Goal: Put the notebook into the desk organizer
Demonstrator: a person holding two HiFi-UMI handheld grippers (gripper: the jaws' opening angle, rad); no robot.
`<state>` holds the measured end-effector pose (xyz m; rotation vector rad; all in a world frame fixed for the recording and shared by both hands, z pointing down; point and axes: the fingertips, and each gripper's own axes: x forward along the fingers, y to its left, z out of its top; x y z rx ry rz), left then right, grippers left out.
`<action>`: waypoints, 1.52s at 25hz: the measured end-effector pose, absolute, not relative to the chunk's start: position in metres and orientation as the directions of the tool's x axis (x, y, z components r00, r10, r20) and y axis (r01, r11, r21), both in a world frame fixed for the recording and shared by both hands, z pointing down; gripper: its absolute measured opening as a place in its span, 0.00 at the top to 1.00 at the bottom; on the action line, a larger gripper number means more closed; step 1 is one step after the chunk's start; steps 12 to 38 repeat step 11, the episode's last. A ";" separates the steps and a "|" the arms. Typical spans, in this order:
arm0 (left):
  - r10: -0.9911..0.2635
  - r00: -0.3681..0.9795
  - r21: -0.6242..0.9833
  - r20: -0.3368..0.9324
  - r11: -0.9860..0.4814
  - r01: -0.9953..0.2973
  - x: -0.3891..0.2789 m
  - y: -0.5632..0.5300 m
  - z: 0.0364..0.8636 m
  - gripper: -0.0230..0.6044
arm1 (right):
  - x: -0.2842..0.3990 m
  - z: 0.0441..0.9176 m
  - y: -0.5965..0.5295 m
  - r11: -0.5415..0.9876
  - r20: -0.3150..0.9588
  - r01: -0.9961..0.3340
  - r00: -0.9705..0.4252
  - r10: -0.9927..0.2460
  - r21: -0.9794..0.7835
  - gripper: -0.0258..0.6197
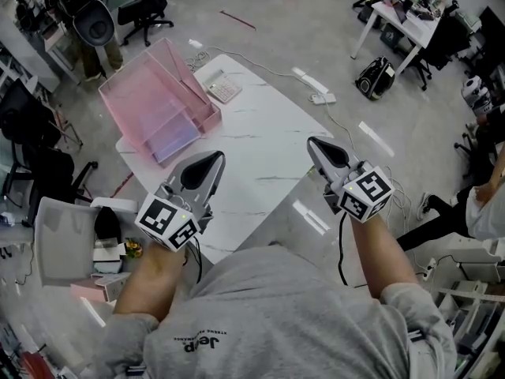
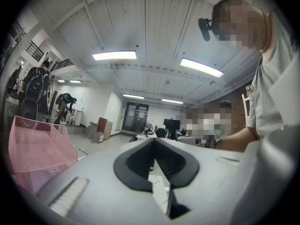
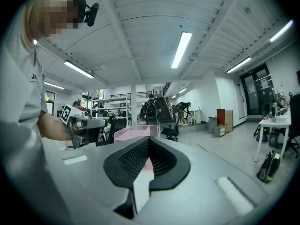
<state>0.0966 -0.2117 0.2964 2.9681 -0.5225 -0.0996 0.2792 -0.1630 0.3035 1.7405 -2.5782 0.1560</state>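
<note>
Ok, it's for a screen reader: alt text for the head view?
A person holds the left gripper and right gripper, both shut and empty, over a white table; a pink mesh desk organizer stands at its far left end.

a white, faintly veined worktop [image 1: 264,144] set at an angle. a pink mesh organizer [image 1: 154,101] stands on its far left corner; a white keypad [image 1: 223,87] lies just beside it.

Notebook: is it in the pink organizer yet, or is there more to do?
Done, it seems: a bluish flat thing, probably the notebook, lies inside the pink mesh desk organizer on the white table. In hand: nothing; left tongs and right tongs are shut and empty. Left: nothing that I can see.
</note>
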 end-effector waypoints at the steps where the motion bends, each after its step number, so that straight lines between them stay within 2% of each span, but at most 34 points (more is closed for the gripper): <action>1: -0.343 0.938 0.135 -0.043 -0.933 -0.334 0.096 -0.212 0.297 0.87 | 0.279 0.304 -0.163 0.371 0.080 -0.926 -0.376 -0.923 -0.067 0.96; 38: -0.347 0.937 0.130 -0.043 -0.932 -0.340 0.094 -0.214 0.301 0.87 | 0.280 0.306 -0.167 0.365 0.082 -0.929 -0.369 -0.926 -0.064 0.96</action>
